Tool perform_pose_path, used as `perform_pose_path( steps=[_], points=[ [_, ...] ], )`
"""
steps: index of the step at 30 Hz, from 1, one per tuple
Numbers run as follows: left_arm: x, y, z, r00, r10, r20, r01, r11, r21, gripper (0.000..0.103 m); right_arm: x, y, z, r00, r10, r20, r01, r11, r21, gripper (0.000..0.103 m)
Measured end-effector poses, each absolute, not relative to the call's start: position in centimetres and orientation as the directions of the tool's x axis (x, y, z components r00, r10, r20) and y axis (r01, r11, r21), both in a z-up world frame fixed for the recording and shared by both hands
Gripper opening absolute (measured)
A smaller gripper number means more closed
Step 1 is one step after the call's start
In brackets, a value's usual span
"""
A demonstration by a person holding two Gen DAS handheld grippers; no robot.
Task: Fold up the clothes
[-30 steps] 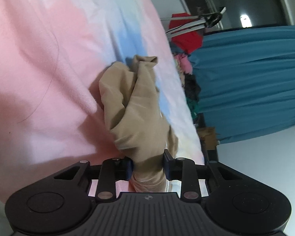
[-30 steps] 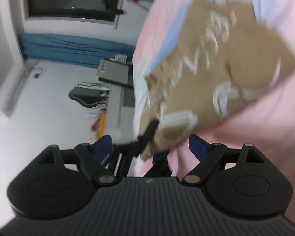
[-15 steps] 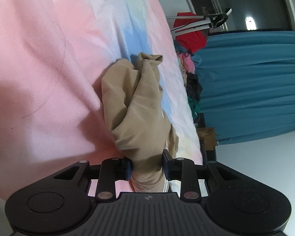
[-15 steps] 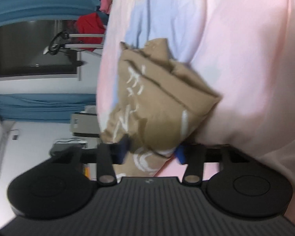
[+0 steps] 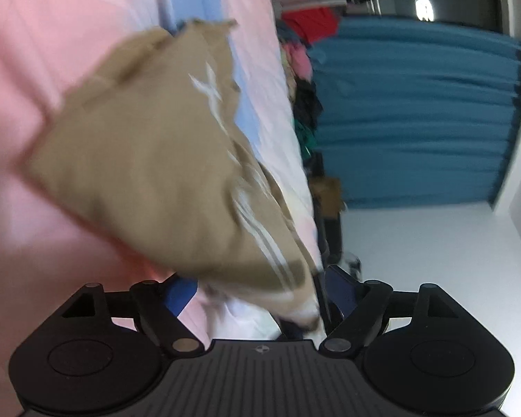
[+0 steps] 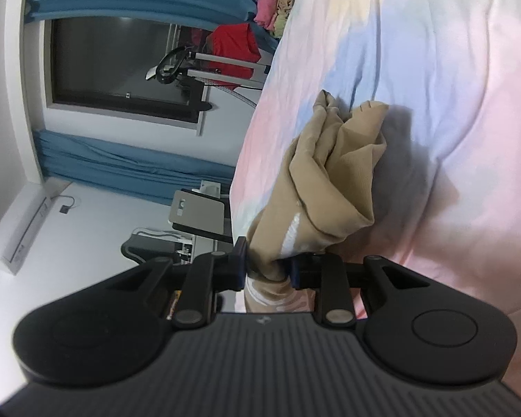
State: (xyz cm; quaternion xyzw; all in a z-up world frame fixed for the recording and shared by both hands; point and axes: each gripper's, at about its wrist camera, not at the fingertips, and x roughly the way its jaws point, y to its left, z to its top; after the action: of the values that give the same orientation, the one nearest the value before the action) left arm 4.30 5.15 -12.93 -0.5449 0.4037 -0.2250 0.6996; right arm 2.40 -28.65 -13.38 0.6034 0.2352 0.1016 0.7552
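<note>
Underneath, pastel bedsheet (image 6: 451,69); blue curtains (image 5: 416,121) beyond.

A tan garment (image 5: 149,160) with white stripes and markings fills the middle of the frame, blurred, spread over a pink, white and blue sheet (image 5: 34,34) that takes up the left side. The left gripper (image 5: 260,292) sits at the bottom edge with its blue-padded fingers (image 5: 177,295) spread wide apart; the lower edge of the garment hangs between them, close to the right finger. At the upper right is a teal curtain (image 5: 416,121), with a pile of clothes (image 5: 302,80) beside it.
</note>
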Motion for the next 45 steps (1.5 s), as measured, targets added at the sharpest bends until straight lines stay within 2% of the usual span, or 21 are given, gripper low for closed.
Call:
perform_pose_path(
  steps=[3,6,9,13,16,21,25,30,38,41,45],
  points=[
    [4.0,7.0,-13.3,0.633,-0.696,-0.339,-0.174,0.298,-0.938,0.071,1.9,-29.0,-13.1,0.874,0.431,-0.222,0.122,0.249,0.961,0.024],
    [3.6,8.0,-13.2,0.668,-0.677,-0.309,-0.179,0.257,-0.95,0.058,1.5,-29.4,-12.8,0.88,0.426,-0.212,0.113,0.247,0.962,0.023],
    [3.0,8.2,-11.2,0.697,-0.661,-0.279,-0.105,0.29,-0.951,0.039,0.9,-29.7,-12.3,0.885,0.421,-0.202,0.103,0.245,0.964,0.023],
    [1.7,7.8,-7.5,0.678,-0.708,-0.199,-0.01,0.262,-0.965,0.03,-1.2,-31.0,-9.3,0.898,0.415,-0.147,0.06,0.215,0.975,0.023],
    [1.1,6.1,-4.4,0.638,-0.749,-0.18,0.043,0.268,-0.962,0.028,-3.8,-32.4,-6.6,0.916,0.386,-0.11,0.023,0.223,0.974,0.023],
    [3.1,0.4,-0.4,0.545,-0.802,-0.247,0.013,0.303,-0.953,0.026,-5.7,-36.5,-3.5,0.944,0.304,-0.128,0.054,0.243,0.969,0.023],
    [7.9,-6.8,1.9,0.472,-0.822,-0.318,-0.018,0.352,-0.936,0.026,-3.0,-42.0,-2.3,0.956,0.235,-0.177,0.121,0.235,0.964,0.023],
    [14.7,-19.0,3.9,0.413,-0.823,-0.389,0.003,0.428,-0.904,0.026,4.4,-50.3,-0.9,0.962,0.117,-0.245,0.203,0.291,0.935,0.023],
    [27.6,-34.9,5.2,0.373,-0.829,-0.418,0.081,0.477,-0.875,0.026,12.6,-59.1,-1.9,0.959,-0.012,-0.284,0.264,0.405,0.875,0.022],
    [30.1,-38.4,4.8,0.356,-0.842,-0.406,0.135,0.476,-0.869,0.027,15.2,-61.9,-2.6,0.956,-0.051,-0.287,0.28,0.445,0.851,0.022],
    [32.4,-39.7,0.9,0.334,-0.845,-0.418,0.182,0.493,-0.851,0.028,18.3,-65.2,-3.9,0.951,-0.097,-0.293,0.302,0.493,0.816,0.022]
  ],
)
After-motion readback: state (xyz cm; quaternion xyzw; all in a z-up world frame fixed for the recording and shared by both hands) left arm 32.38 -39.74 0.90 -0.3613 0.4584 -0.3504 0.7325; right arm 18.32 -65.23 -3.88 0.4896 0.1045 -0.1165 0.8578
